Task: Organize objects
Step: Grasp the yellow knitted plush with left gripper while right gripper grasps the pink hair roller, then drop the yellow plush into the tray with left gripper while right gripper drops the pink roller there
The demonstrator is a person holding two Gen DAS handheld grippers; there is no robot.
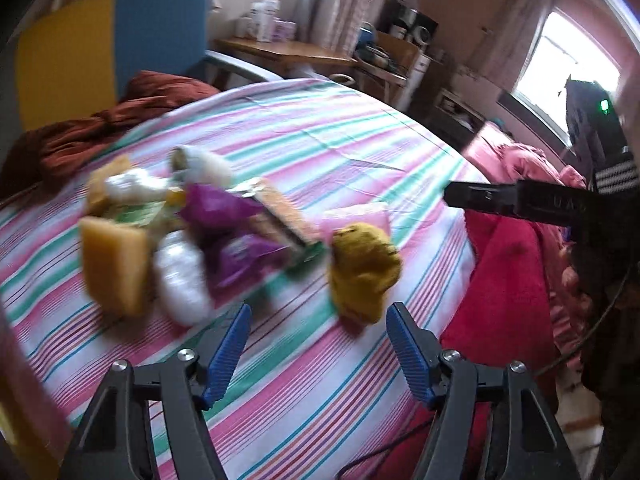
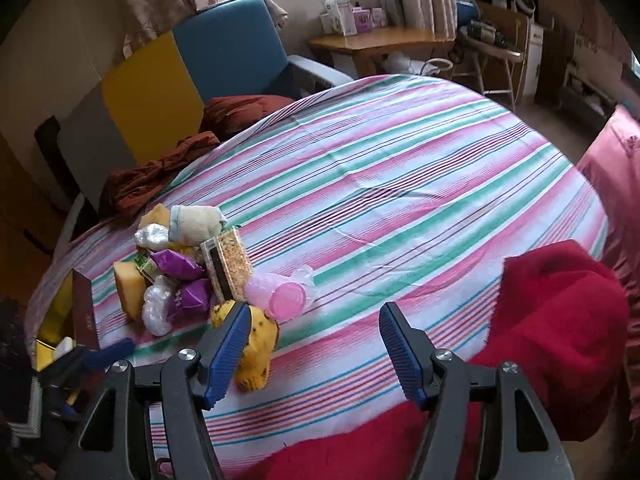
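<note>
1. The bed's striped sheet (image 2: 400, 184), pink, green and white, is soft and gives underfoot of anything you press on it. Work lightly on top of it so you don't pinch fabric.
2. The red blanket (image 2: 560, 320) lies bunched at the right edge. Keep your right gripper (image 2: 314, 350) off its fuzzy pile.
3. The pile to organize sits left of centre on the sheet: yellow sponge (image 2: 129, 290), crinkly purple packets (image 2: 178, 265), clear grain box (image 2: 229, 266), rolled cream sock (image 2: 196, 222), shiny plastic-wrapped bundles.
4. The pink plastic cup (image 2: 286, 294) lies on its side, touching the box; it is smooth and round, so it will likely roll.
5. The yellow spotted sock (image 1: 362, 270) is nearest you, soft and lumpy. Take it first, I judge, closing across its thick middle.
6. Both tongs stand wide apart, holding nothing. Your left gripper (image 1: 318, 350) hangs just short of the sock; slow down, since that view is blurred.
</note>
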